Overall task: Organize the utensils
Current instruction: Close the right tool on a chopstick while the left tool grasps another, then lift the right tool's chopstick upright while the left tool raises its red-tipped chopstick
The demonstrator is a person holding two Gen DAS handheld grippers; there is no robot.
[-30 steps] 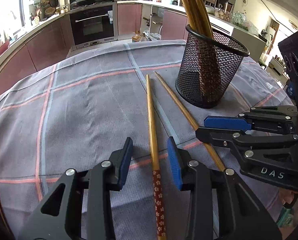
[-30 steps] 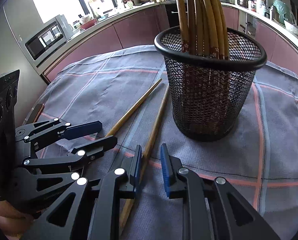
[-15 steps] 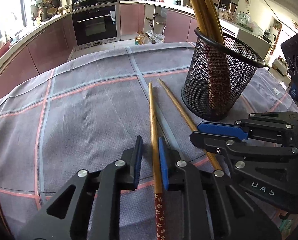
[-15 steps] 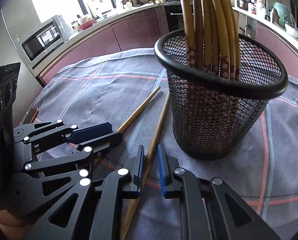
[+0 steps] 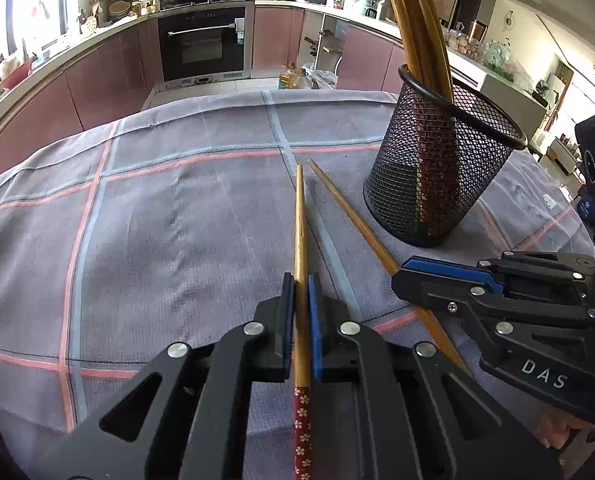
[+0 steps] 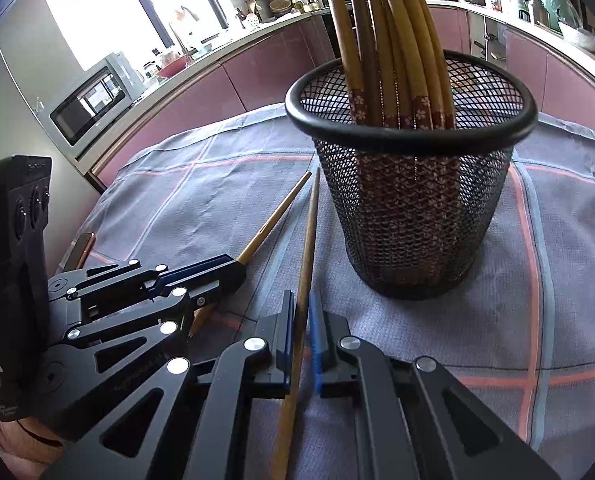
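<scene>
Item: black mesh holder [image 5: 437, 176], upright on a grey cloth [image 5: 157, 220] with pink and blue stripes, taken here as landmark; it holds a bundle of chopsticks [image 6: 389, 40], red flowered ends down, tips fanning above the rim; two loose chopsticks lie on the cloth just beside the holder's left side as the left wrist view shows it, tips near each other and shafts spreading toward the cameras; left chopstick [image 5: 300, 248], the farther from the holder, is clamped between the blue pads of the left gripper [image 5: 301, 312], jaws closed down to the shaft, its red patterned end running back under the gripper body; right chopstick [image 6: 307, 240], the nearer to the holder, is clamped likewise by the right gripper [image 6: 302, 320], jaws closed on the wood; the two grippers sit close side by side, little room between them; wide bare cloth lies left of the holder, beyond the left chopstick; cloth edge drops off behind the holder toward kitchen cabinets [image 5: 109, 76]; a phone [image 6: 79, 248] lies near the cloth's edge, well apart from the holder.
</scene>
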